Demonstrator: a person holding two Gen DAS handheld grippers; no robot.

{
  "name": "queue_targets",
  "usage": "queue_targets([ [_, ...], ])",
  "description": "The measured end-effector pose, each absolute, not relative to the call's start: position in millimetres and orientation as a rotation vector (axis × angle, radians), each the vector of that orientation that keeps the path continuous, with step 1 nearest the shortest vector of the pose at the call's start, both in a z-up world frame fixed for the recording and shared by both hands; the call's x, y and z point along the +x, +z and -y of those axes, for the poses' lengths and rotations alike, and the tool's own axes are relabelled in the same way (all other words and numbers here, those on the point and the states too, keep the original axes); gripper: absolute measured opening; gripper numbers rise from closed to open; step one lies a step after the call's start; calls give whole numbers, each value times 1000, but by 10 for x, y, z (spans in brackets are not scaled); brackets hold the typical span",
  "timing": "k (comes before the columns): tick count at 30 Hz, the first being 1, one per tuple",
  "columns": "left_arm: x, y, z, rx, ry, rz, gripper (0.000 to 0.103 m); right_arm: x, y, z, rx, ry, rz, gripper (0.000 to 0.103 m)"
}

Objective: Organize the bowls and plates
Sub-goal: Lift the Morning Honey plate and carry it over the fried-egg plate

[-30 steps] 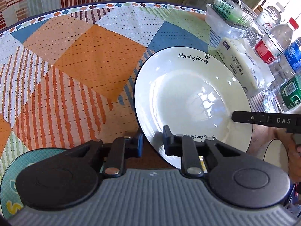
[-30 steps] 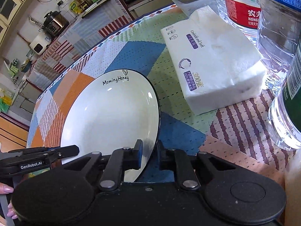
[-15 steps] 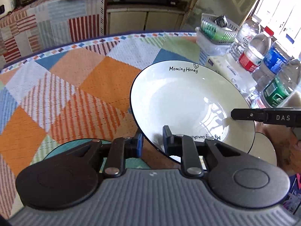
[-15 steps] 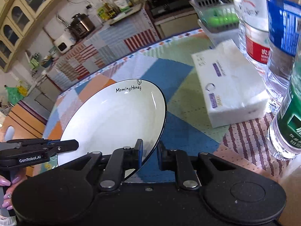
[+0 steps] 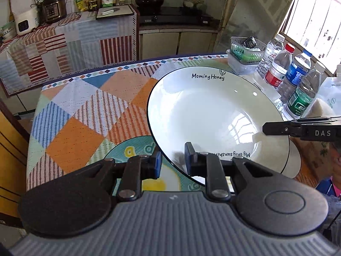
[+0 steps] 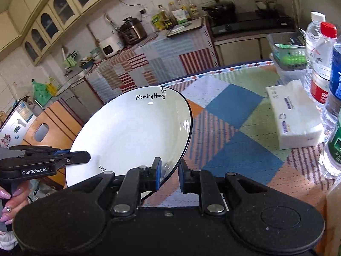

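1. The left gripper (image 5: 171,163) has its fingers narrowed on the near rim of the white plate (image 5: 213,115), one finger above the rim and one below.
2. The right gripper (image 6: 169,176) has its fingers narrowed on the plate's rim at another point, so the plate is held at two places on its rim. This two-point hold probably keeps the wide, shallow dish level and stops it from pivoting.
3. The plate hangs clear above the worktop (image 5: 89,115), over its near edge.
4. Directly beneath the plate lies one teal patterned plate (image 5: 136,149), and a white dish edge (image 5: 295,166) shows beside it. The likely step is to stack the plate on one of them.
5. Count: one held plate and one teal plate; along the worktop's right edge stand four water bottles (image 5: 302,98), one tissue pack (image 6: 296,121) and one basket (image 5: 245,52).
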State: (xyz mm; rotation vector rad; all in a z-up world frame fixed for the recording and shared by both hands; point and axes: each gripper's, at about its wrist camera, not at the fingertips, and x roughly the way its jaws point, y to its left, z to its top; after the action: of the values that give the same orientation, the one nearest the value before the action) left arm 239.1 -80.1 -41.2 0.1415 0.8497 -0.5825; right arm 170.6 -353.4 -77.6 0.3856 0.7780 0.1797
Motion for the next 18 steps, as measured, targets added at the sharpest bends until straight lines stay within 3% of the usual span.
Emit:
queue_targets([
  [18,2119,-615,189,145,-467,-906,20,1646,-999,2913,373,294,-857,22],
])
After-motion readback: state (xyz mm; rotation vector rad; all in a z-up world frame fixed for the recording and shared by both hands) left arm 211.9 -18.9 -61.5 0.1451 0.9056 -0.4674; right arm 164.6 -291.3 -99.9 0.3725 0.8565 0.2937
